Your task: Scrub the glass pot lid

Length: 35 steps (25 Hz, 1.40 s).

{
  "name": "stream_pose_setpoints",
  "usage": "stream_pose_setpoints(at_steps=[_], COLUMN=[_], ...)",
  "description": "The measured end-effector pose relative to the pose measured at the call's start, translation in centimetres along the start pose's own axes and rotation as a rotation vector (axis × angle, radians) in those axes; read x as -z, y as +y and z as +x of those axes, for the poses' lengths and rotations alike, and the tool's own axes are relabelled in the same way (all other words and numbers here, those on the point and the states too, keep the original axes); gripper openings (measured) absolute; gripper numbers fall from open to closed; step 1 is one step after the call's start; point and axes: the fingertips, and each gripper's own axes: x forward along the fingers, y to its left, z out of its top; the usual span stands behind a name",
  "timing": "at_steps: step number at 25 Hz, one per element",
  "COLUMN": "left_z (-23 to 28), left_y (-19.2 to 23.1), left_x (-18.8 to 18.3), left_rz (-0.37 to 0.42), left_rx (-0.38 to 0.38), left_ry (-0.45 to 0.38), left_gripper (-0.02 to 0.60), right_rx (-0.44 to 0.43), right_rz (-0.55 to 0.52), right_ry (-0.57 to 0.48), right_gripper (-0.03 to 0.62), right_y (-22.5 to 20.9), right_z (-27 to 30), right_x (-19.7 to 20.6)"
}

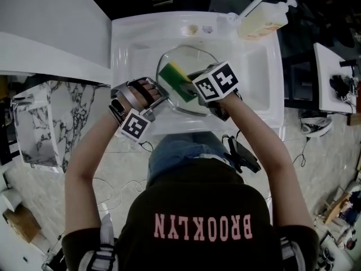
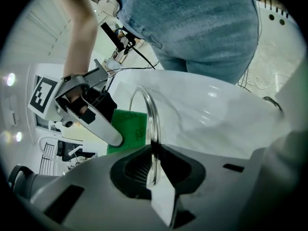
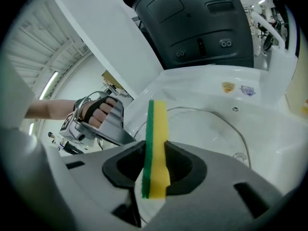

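The glass pot lid [image 1: 192,66] is held tilted over the white sink [image 1: 127,55]. My left gripper [image 1: 159,97] is shut on its metal rim [image 2: 153,124] at the near left edge. My right gripper [image 1: 192,83] is shut on a yellow sponge with a green scouring face [image 1: 177,79]. The sponge [image 3: 156,143] stands on edge between the jaws, with its green side [image 2: 127,131] laid against the lid's glass [image 3: 207,129]. The lid's knob is hidden.
A soap pump bottle [image 1: 262,18] and the white tap [image 1: 254,1] stand at the sink's back right. A marble-patterned counter [image 1: 39,123] lies to the left. A white table with dark gear [image 1: 335,78] is on the right. Cables trail on the floor [image 1: 307,151].
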Motion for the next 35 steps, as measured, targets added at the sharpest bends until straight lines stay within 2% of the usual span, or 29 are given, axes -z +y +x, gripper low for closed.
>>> stream_pose_setpoints(at_steps=[4,7,8,11,15,18,21,25,29,32,33,35], left_z=[0.0,0.4,0.5,0.1,0.3,0.1,0.0,0.4,0.1,0.4,0.4,0.3], left_y=[0.5,1.5,1.4,0.5,1.0,0.7,0.5,1.3,0.5,1.0,1.0,0.9], left_x=[0.0,1.3,1.3,0.2,1.0,0.2,0.0,1.3,0.0,0.9,1.0,0.6], left_rz=[0.006,0.114,0.113,0.018,0.086,0.021,0.005,0.118,0.003,0.078,0.085,0.049], left_rx=[-0.021,-0.106,-0.105,-0.031,-0.069,-0.043,-0.034,-0.108,-0.029,-0.078,-0.079,-0.061], left_ry=[-0.005,0.046,0.043,-0.009,0.031,-0.007,-0.014,0.052,-0.012,0.031,0.036,0.015], left_gripper=[0.044,0.044,0.044,0.044,0.044,0.044,0.044,0.044,0.044,0.044,0.044,0.044], right_rx=[0.013,0.026,0.024,0.008,0.009,0.007,0.016,0.028,0.037,0.041,0.042,0.044], right_rz=[-0.021,-0.021,-0.018,-0.012,-0.035,-0.033,-0.030,-0.012,0.021,0.043,0.052,0.075], right_ry=[0.025,0.034,0.038,0.056,0.069,0.069,0.062,0.051,0.051,0.045,0.042,0.037], right_gripper=[0.106,0.106,0.106,0.106,0.106,0.106,0.106,0.106,0.106,0.106,0.106,0.106], right_y=[0.4,0.3,0.4,0.9,1.1,1.2,1.0,0.4,-0.6,-1.3,-1.5,-2.1], right_z=[0.7,0.7,0.6,0.4,0.3,0.1,0.1,0.7,1.3,1.7,1.7,1.9], right_x=[0.1,0.0,0.1,0.4,0.6,0.8,0.9,0.5,0.0,-0.3,-0.4,-0.5])
